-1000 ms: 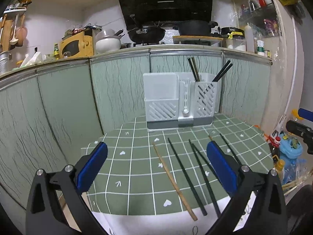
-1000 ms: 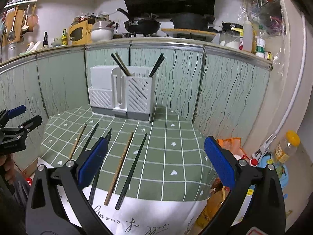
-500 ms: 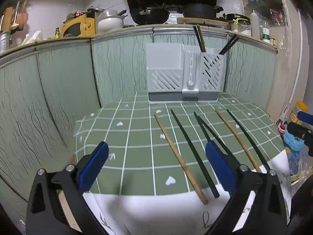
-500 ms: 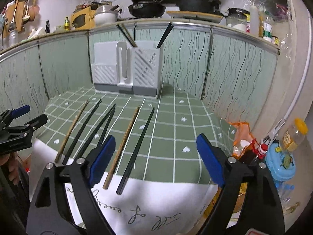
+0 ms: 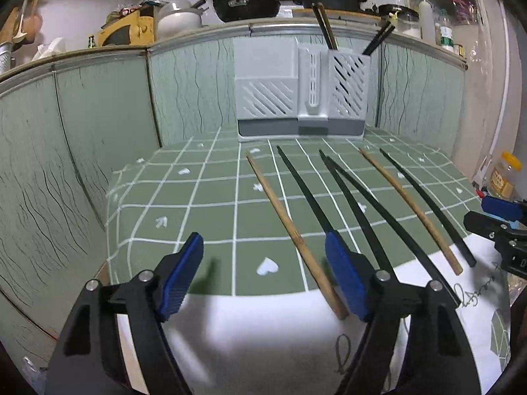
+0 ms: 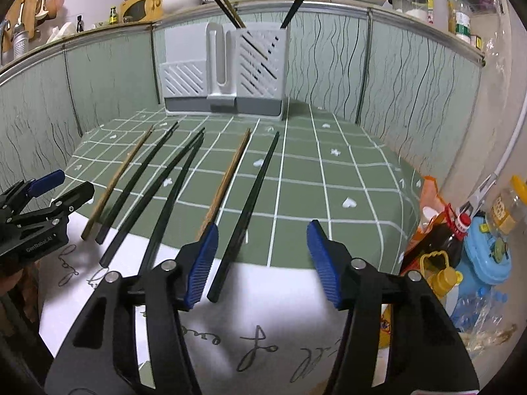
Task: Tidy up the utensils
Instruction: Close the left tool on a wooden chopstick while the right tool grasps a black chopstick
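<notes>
Several chopsticks lie on the green checked tablecloth [image 5: 204, 197], pointing toward a white slotted utensil holder [image 5: 301, 95] at the back that holds more chopsticks. In the left wrist view my left gripper [image 5: 263, 273] is open and empty, low over the near table edge, with a wooden chopstick [image 5: 293, 230] running between its pads and a black one [image 5: 304, 191] beside it. In the right wrist view my right gripper [image 6: 262, 263] is open and empty, with a black chopstick [image 6: 250, 200] between its pads and a wooden one [image 6: 230, 171] by the left pad. The holder [image 6: 227, 72] shows there too.
Green wavy panels wall the table at the back and sides. Bottles and a blue container [image 6: 484, 256] crowd the floor to the right. The right gripper [image 5: 500, 223] shows at the left view's right edge. The left gripper [image 6: 36, 210] shows at the right view's left edge.
Both grippers have moved down and forward toward the near ends of the chopsticks. Both sets of jaws have narrowed but stay open. No chopstick has moved.
</notes>
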A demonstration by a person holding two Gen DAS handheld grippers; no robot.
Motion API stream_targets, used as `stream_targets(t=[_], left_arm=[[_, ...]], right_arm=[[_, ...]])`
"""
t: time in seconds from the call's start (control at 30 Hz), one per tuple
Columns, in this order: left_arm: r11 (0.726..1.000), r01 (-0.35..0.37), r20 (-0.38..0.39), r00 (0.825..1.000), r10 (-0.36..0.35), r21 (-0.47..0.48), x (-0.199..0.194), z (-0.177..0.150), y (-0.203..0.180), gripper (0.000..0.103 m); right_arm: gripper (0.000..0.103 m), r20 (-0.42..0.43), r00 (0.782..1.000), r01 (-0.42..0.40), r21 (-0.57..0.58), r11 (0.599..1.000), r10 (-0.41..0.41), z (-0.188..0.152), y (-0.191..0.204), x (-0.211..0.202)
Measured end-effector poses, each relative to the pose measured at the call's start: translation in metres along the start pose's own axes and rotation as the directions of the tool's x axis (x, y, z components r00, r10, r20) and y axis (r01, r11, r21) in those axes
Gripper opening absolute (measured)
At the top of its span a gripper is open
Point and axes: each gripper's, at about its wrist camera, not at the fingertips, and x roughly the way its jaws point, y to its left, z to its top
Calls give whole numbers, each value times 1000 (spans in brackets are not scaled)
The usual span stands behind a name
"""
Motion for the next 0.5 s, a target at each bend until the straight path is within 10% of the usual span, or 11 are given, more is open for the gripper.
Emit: stream_targets(t=[0.5], left_arm=[[1000, 24, -28, 999, -24, 10, 12, -14, -21, 32]], right_arm=[[28, -21, 1000, -14, 38, 999, 15, -14, 9, 14]])
